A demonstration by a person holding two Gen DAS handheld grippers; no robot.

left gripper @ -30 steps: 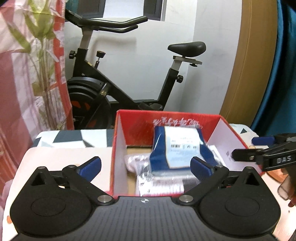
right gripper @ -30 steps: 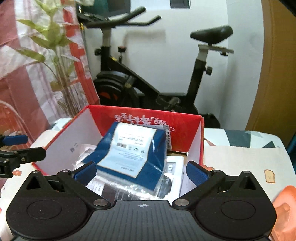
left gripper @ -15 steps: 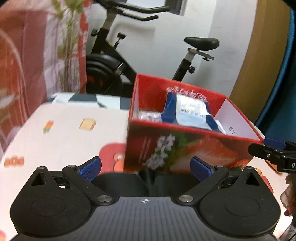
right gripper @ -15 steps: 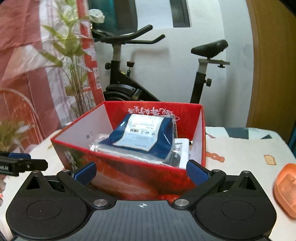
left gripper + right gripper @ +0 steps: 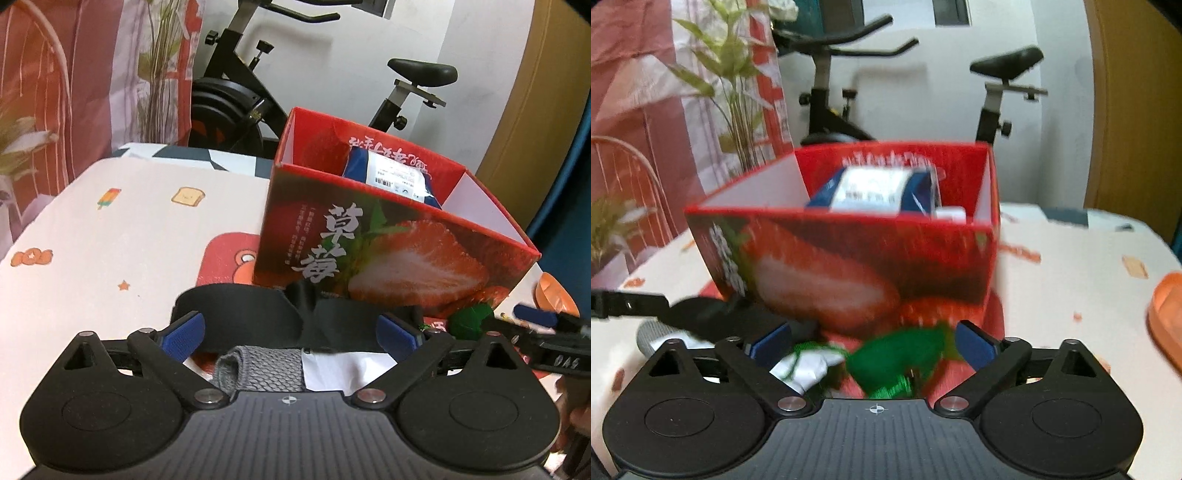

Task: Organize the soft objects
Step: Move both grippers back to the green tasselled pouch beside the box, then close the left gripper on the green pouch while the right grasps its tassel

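1. Left wrist view: the left hand-held gripper (image 5: 291,334) is seen with its jaws spread wide; nothing is gripped. A black fabric strap item (image 5: 258,317) lies on the worktop (image 5: 110,229) between and just beyond the blue fingertips (image 5: 184,332), and no pad is pressed on it.
2. Just behind the strap, close to the gripper body, a grey knitted piece (image 5: 258,369) and a white piece (image 5: 340,369) are seen lying side by side.
3. The red strawberry-printed box (image 5: 369,254) stands on the worktop directly past the strap. A blue packet with a white label (image 5: 391,173) is seen inside it, rising above the near wall.
4. At the right edge, the right hand-held gripper (image 5: 546,332) is partly visible, beside an orange object (image 5: 554,299).
5. Right wrist view (blurred): the right hand-held gripper (image 5: 873,343) is shown with its jaws wide, though they have just been closing a little. A green soft item (image 5: 905,358) lies between the fingertips; contact with the pads cannot be told, and no grip is shown.
6. A white item with a green cord (image 5: 805,365) lies to the left of the green item, next to the left fingertip.
7. The red box (image 5: 849,266) stands just beyond, with the blue packet (image 5: 875,188) inside. Part of the left hand-held gripper (image 5: 613,302) shows at the left edge, and an exercise bike (image 5: 827,110) stands behind the worktop (image 5: 1071,280).
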